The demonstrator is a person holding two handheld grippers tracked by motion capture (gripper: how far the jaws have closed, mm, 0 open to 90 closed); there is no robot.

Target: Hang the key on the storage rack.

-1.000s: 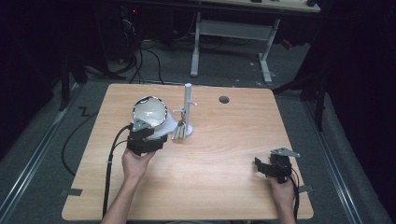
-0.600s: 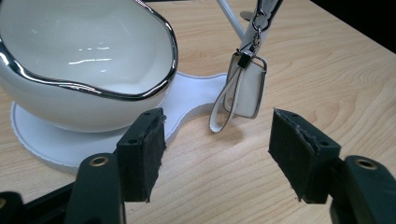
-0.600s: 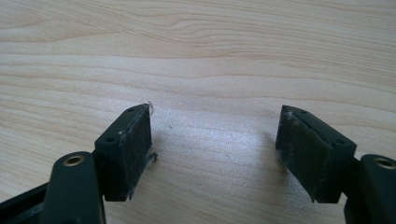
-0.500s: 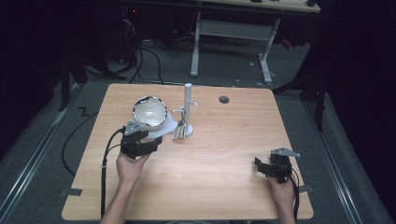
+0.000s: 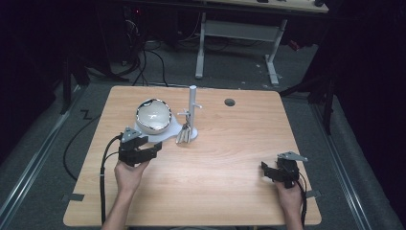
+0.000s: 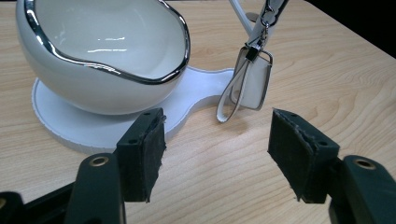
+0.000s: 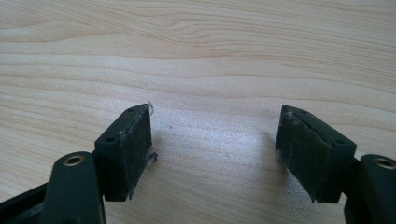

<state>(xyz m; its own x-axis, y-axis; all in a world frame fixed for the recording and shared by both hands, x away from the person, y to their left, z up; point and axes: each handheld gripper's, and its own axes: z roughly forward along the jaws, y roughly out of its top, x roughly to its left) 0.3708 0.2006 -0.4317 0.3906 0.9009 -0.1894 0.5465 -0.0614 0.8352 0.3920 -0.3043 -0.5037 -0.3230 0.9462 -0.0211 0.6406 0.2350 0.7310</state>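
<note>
A white bowl (image 5: pixel 153 115) with a chrome rim sits on a flat white base (image 5: pixel 167 135) at the table's middle left. From the base rises a white post (image 5: pixel 193 103). A small metal-framed tag (image 5: pixel 183 135) hangs from it on a clip and strap. My left gripper (image 5: pixel 152 149) is just in front of the base, open and empty. In the left gripper view the bowl (image 6: pixel 102 51) and the tag (image 6: pixel 254 84) lie just beyond my left gripper (image 6: pixel 217 149). My right gripper (image 5: pixel 266 170) rests open near the front right; in its own view my right gripper (image 7: pixel 215 140) has bare wood between its jaws.
The wooden table (image 5: pixel 230 158) has a round cable hole (image 5: pixel 230 102) at the back right. A cable (image 5: pixel 102 182) trails from the left gripper over the front left. Dark floor, cables and a desk frame (image 5: pixel 239 28) lie beyond the table.
My left gripper has drawn back from the bowl toward the front left of the table, still open. The right gripper has not moved.
</note>
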